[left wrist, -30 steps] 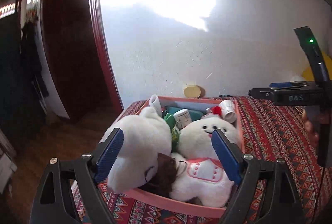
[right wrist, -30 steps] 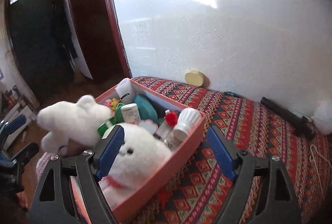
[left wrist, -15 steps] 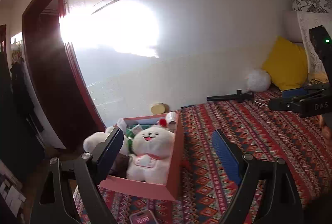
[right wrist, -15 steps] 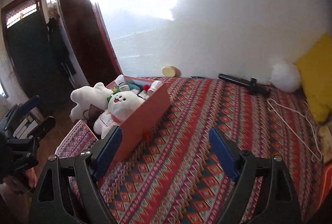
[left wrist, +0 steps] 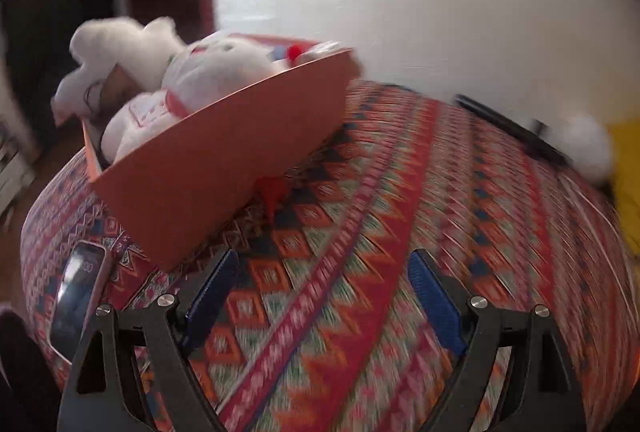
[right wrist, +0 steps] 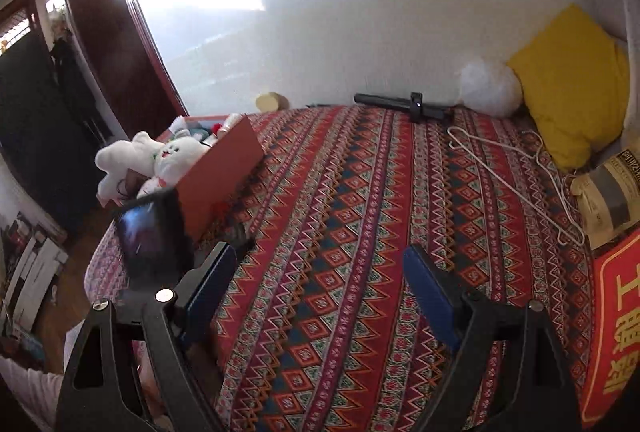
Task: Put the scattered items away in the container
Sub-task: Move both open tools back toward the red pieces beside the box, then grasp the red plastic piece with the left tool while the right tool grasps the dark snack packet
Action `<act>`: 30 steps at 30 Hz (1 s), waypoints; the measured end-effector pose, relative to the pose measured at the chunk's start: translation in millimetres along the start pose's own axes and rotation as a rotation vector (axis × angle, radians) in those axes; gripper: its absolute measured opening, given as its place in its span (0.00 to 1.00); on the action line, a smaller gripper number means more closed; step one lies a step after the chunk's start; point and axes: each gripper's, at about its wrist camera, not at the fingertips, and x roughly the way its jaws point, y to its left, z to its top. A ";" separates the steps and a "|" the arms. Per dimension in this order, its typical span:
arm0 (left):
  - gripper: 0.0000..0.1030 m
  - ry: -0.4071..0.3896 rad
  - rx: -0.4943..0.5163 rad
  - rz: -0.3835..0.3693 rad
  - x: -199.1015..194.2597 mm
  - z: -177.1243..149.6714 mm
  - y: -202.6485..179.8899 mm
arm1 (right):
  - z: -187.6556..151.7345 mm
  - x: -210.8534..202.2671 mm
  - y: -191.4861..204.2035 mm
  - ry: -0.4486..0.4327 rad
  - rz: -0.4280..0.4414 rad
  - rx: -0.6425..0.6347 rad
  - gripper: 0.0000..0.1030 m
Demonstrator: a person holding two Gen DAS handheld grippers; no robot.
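A salmon-pink box (left wrist: 224, 160) stands on the patterned bedspread, holding two white plush toys (left wrist: 208, 72) and small bottles. One plush (left wrist: 116, 48) hangs over its far rim. The box also shows in the right wrist view (right wrist: 220, 168) at the bed's left end. My left gripper (left wrist: 320, 296) is open and empty, low over the bedspread to the right of the box's near corner. My right gripper (right wrist: 316, 292) is open and empty over the middle of the bed, well back from the box.
A phone (left wrist: 76, 296) lies by the box's near corner. A dark device with a screen (right wrist: 148, 236) is at the left. A black rod (right wrist: 400, 102), white fluffy ball (right wrist: 488, 88), yellow pillow (right wrist: 572, 80), white hanger (right wrist: 520, 176) and yellow disc (right wrist: 270, 101) lie further off.
Both grippers have pulled back from the box. The left one has dropped low over the bedspread beside the box. The right one has backed further, and more of the bed shows.
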 end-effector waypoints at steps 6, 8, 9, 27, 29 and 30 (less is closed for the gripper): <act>0.84 0.138 -0.215 0.202 108.4 28.2 18.1 | 13.4 36.1 -23.5 0.049 0.021 0.045 0.83; 0.86 0.192 -0.241 0.219 136.1 26.6 16.6 | 17.9 52.4 -29.0 0.058 0.044 0.072 0.83; 0.89 0.179 -0.239 0.238 139.9 25.6 11.0 | 19.3 61.7 -32.2 0.063 0.057 0.087 0.83; 0.26 -0.008 0.146 -0.129 62.7 -1.5 20.5 | 40.7 91.8 -6.9 0.074 0.100 0.041 0.73; 0.26 -0.015 0.179 -0.188 52.2 -5.8 22.8 | 71.4 110.3 16.4 0.026 0.048 -0.061 0.74; 0.26 -0.016 0.184 -0.218 50.1 -5.8 21.0 | 90.5 128.5 35.0 0.011 0.010 -0.159 0.74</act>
